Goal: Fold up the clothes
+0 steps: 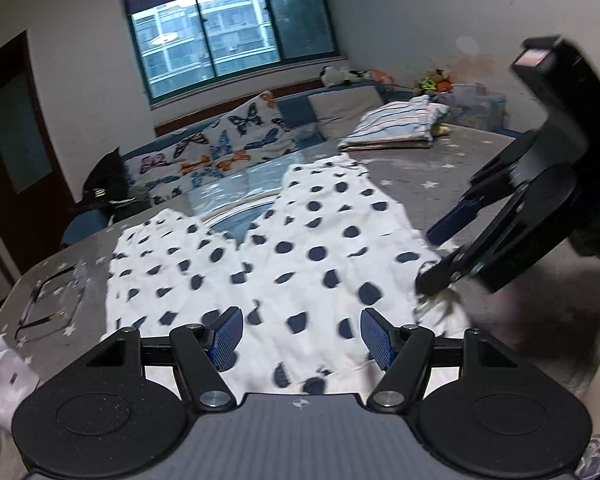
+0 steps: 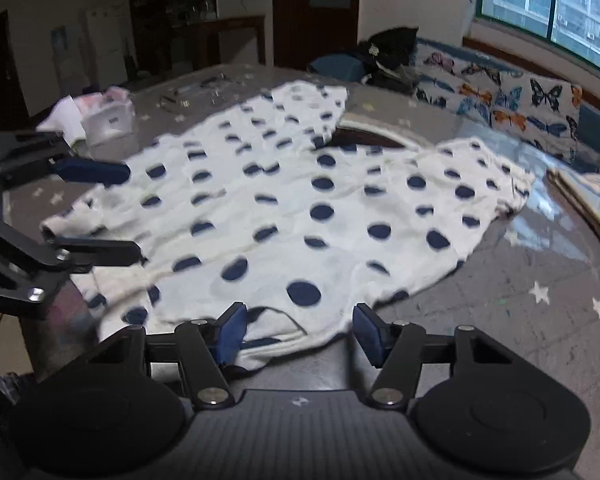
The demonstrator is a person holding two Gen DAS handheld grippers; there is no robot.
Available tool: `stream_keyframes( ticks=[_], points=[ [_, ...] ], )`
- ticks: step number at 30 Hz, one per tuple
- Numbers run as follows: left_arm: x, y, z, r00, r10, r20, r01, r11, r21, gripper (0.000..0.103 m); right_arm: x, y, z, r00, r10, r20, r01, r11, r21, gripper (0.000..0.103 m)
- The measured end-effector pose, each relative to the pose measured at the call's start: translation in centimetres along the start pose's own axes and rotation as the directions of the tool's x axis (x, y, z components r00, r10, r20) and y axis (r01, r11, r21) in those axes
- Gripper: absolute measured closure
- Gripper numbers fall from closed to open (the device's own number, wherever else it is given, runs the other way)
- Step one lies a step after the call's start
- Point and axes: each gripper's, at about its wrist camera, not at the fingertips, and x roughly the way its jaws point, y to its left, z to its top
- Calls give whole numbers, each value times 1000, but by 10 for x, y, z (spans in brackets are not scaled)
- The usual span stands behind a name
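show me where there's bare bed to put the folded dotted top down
Bare grey star-print cover lies right of the dotted top, reaching toward the folded striped bedding. A narrow grey strip runs between the top and the butterfly cushions. The far-left corner is crowded with small clutter.

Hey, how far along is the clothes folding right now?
Done: one striped garment lies folded at the far side of the bed. In hand: the polka-dot garment is spread flat, unfolded; the left tongs and right tongs both stand open over its near hem, neither gripping it. Left: grasp the hem and make every fold.
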Motion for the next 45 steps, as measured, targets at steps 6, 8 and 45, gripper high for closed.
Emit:
stream_keyframes(
  ticks=[6, 8, 45],
  points=[
    [5, -12, 0, 999, -40, -10, 40, 999, 26, 35, -15, -2, -2, 1000, 9, 27, -9, 1000, 12, 44],
    [7, -14, -2, 999, -50, -15, 50, 998, 31, 35, -17, -8, 1, 999, -23, 39, 22, 999, 26, 44],
    [7, -55, -25, 933, -357, -40, 359, 917, 176, 80, 24, 28, 6, 932, -335, 141, 363, 869, -337, 23]
  ],
)
